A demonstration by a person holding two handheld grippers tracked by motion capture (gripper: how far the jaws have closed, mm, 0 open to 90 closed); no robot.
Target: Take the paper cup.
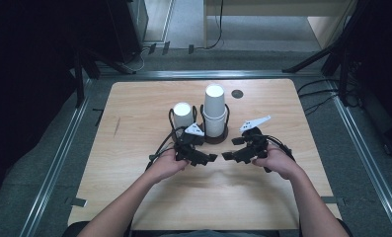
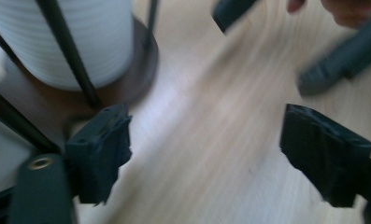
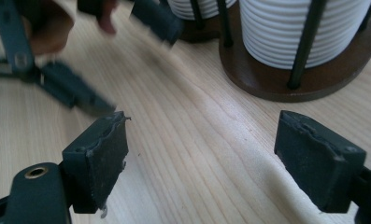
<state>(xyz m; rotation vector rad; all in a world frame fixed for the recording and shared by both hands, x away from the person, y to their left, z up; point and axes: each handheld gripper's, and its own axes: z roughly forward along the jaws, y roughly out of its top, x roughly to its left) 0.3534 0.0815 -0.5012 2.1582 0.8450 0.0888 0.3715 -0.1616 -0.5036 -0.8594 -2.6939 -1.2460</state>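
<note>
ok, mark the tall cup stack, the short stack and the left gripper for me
tall cup stack point(image 1: 215, 109), high view, on its white side wall
short stack point(image 1: 182, 115), high view, on its side
left gripper point(image 1: 212, 158), high view, between its open fingertips

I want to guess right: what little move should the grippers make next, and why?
Probably the left gripper should reach toward the shorter cup stack, the nearer one. Both it and the right gripper hang open over bare table, holding nothing.
</note>
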